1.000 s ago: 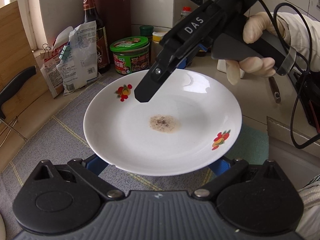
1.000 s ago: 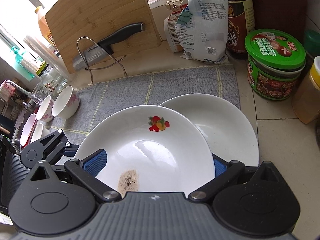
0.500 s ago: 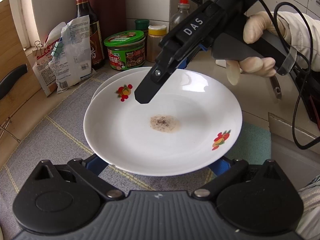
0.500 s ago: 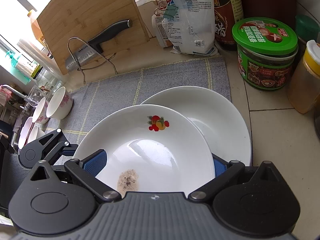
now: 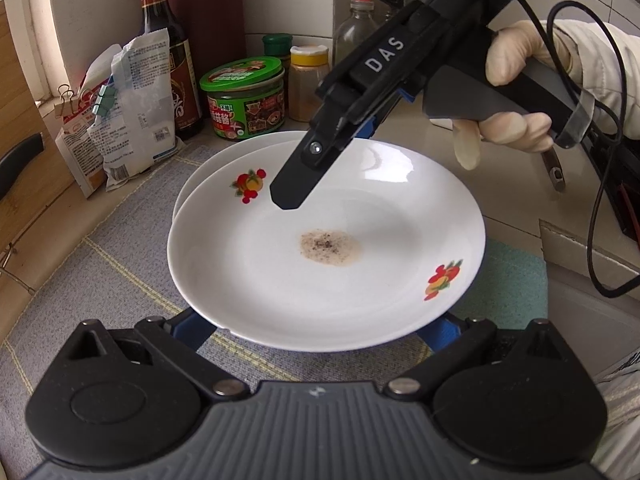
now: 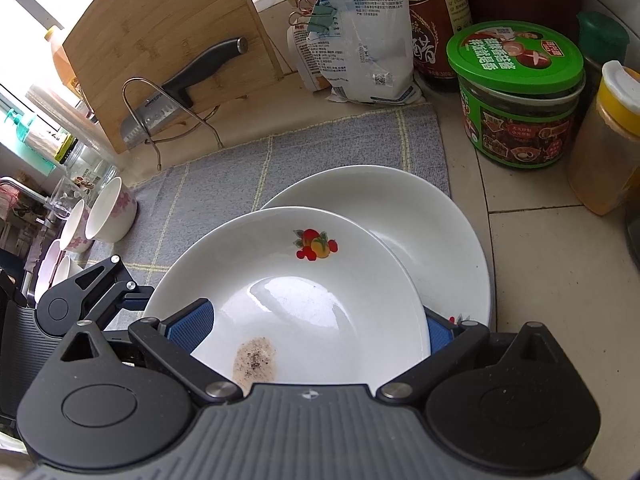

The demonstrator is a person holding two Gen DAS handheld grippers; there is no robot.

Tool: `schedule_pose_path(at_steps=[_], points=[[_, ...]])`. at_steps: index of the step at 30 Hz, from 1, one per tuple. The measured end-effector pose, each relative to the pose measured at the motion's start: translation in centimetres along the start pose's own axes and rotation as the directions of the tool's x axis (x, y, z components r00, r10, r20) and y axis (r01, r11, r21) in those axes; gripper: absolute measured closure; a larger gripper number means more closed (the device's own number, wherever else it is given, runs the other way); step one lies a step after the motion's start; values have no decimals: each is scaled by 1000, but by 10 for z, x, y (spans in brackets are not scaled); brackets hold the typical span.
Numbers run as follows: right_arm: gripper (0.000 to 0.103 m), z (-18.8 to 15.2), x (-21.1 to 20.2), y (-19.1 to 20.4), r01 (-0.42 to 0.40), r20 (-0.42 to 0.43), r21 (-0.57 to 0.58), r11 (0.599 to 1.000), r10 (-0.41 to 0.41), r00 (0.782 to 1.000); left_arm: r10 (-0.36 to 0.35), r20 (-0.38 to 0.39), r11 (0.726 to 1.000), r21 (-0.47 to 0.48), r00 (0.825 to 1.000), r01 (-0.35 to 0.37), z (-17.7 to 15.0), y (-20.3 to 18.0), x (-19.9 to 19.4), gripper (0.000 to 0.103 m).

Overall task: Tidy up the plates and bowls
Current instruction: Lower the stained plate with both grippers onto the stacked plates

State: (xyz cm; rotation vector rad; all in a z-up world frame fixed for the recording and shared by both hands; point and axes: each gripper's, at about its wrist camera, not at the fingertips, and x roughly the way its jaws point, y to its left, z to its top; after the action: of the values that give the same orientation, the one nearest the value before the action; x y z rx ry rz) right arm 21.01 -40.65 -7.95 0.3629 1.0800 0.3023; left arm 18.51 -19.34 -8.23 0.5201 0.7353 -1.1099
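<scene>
Plate (image 5: 326,264) rides in both our grippers' jaws, level above the bare plate (image 6: 424,232), ready for stacking.

Fruit-print white plate (image 5: 326,256), brown stain, overlapping second plate (image 6: 424,216), on mat

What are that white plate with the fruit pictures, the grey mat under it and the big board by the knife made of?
Fruit plate: looks like glazed ceramic or porcelain, since it is glossy with bright window reflections.
Grey mat: woven cloth, matte, with a visible weave and pale yellow grid lines.
Board: probably bamboo or wood, with tan grain in glued strips and a dull finish.
</scene>
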Motion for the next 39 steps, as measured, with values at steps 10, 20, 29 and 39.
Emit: schedule_pose_path(at_steps=[10,20,29,39], points=[[0,1,-2,-3,2,9,12,1000,-2,1000,13,-18,1000,18,1000,-13,1,3,8,1],[0,1,-5,-4,3,10,14,1000,-3,1000,25,-36,999,33,999,-23,3,3,9,1],[0,2,0,-4,18,-2,10,1000,-17,1000,27,-36,999,29,999,-26,4,3,3,1],[0,9,7,-5,47,-31,-2,999,-47,998,37,-28,999,12,999,-37,5,5,4,1]])
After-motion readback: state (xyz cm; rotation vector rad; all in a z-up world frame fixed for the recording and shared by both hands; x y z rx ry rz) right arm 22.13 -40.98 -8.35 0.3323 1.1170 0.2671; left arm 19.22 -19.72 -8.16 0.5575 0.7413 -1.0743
